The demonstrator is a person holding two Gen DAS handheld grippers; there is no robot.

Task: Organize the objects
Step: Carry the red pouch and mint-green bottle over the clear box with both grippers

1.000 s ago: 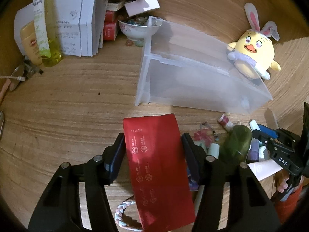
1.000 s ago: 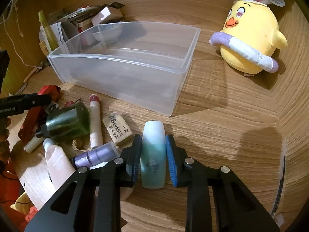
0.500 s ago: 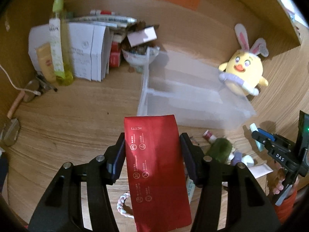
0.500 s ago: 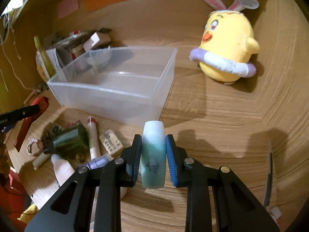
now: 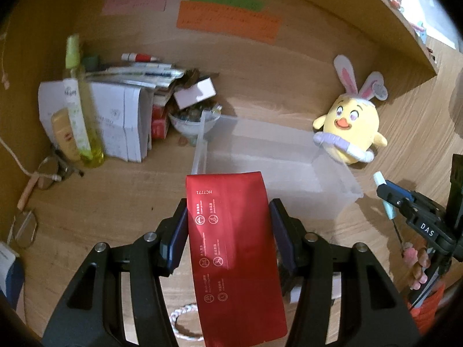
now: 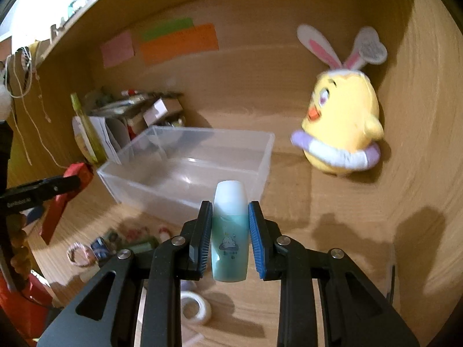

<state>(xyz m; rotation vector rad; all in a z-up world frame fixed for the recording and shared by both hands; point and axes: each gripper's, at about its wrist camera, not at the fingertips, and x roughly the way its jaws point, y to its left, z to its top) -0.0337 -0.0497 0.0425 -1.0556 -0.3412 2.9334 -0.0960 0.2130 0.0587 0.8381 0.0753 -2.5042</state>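
Left wrist view: red box marked "HC7771", far gripper lettered "DAS"

Both grippers have risen: red box and blue bottle now hang clear above the clutter below the fingers

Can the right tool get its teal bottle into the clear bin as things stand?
Probably yes: the right tool holds the teal bottle just short of the clear bin, whose top is open, with nothing between.

Dim warm light, fisheye-warped edges, motion blur at right.
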